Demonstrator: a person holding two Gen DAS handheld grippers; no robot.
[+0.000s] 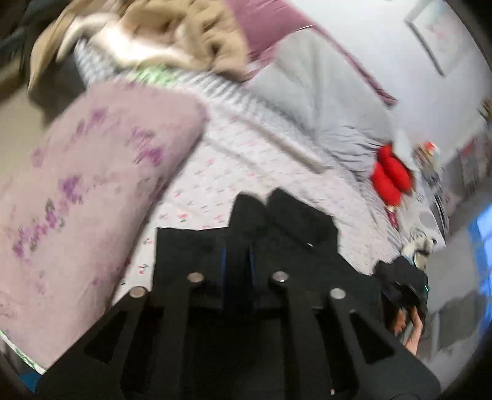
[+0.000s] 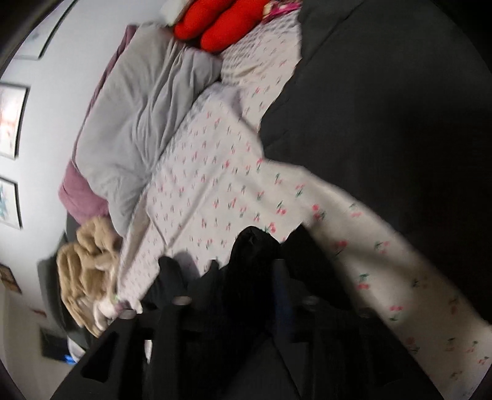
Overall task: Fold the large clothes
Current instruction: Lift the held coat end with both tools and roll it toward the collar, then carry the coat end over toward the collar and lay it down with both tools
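In the left wrist view, the left gripper filled the bottom centre of the frame, its two black fingers almost together with only a thin gap between the tips and nothing visibly caught in it. Just beyond the tips lay the cherry-print cloth, spread flat across the middle of the frame. A pink flowered pillow rested on the left, beside the cloth. At the lower right, a hand held a dark device, blurred. Farther off, a grey quilt crossed the upper right, with a red cushion at its right edge. A tan fleece blanket sat at the top left, and a framed picture hung on the wall at the top right.

In the right wrist view, the right gripper stood at the bottom centre, its fingers parted and holding nothing. The cherry-print cloth ran from centre frame down to the lower right, where a fold of it lay over a dark sheet. The grey quilt lay behind it at the upper left, the red cushion at the top, and the tan fleece blanket at the lower left.
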